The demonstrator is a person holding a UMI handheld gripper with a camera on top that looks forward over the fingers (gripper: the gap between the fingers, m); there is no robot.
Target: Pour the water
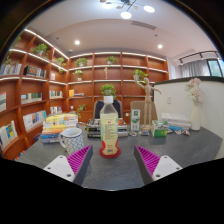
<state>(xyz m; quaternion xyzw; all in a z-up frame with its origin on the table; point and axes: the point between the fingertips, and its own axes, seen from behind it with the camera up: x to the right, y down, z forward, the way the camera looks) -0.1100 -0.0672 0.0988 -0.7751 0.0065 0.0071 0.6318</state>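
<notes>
Closest to us, our gripper holds its two fingers wide apart, with nothing clamped between them. The magenta pads face each other across a broad gap, and only the grey tabletop shows in that gap.

Just ahead of the fingers, roughly centred between them but beyond their tips, we see a clear plastic bottle standing upright on the table. It has a pale cap, a colourful label around its middle, and its base sits apart from both pads. It rests on its own, untouched by us.

To the left of the bottle, near it, stands a white mug with a dark pattern and a handle. Behind the mug lies a stack of books. To the right of the bottle we make out a cluster of small boxes and containers on the table; their details are too small for us to tell.

Farther back, a small wooden figure stands with its arms raised, and a potted green plant sits behind the bottle. Farthest of all, orange wooden bookshelves wrap around the room, carrying books and more small plants under bright ceiling lights.
</notes>
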